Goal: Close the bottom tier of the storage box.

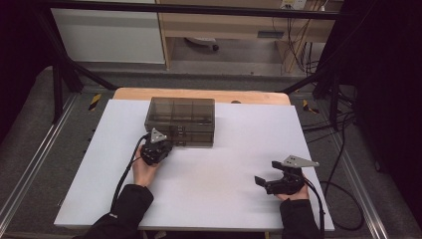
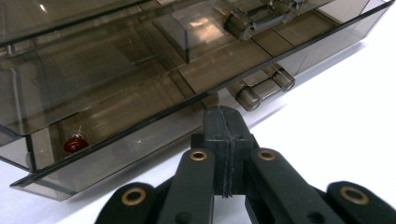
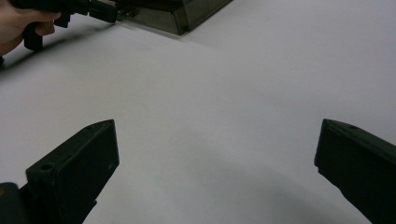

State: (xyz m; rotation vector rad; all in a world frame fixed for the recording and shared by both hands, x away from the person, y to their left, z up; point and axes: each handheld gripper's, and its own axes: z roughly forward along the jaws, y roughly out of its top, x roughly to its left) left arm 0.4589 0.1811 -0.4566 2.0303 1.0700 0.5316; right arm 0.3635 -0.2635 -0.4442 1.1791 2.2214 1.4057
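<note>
Hard to see much inside the smoky plastic box (image 1: 182, 120). Through the tinted walls in the left gripper view you can only make out one small red thing (image 2: 75, 143) in a lower corner compartment, plus two clear latches (image 2: 264, 87) on the front; the rest of the dividers blur together. The box runs off the top and left edges of that view, so its full layout is cut off.

Count-wise: one box, two tongs, one white bench (image 1: 214, 174).

Your left tongs (image 1: 160, 143) are clenched, pads pressed flat together with nothing between them, and their tip sits right up against the bottom front edge of the box, just beside the lower latch. I can't tell whether they touch it. Your left hand (image 1: 143, 169) grips from behind, forearm angled in toward the box.

Your right tongs (image 1: 264, 180) are released, jaws spread wide over bare bench, lying about level and pointing left, well apart from the box, which sits far ahead of them.
</note>
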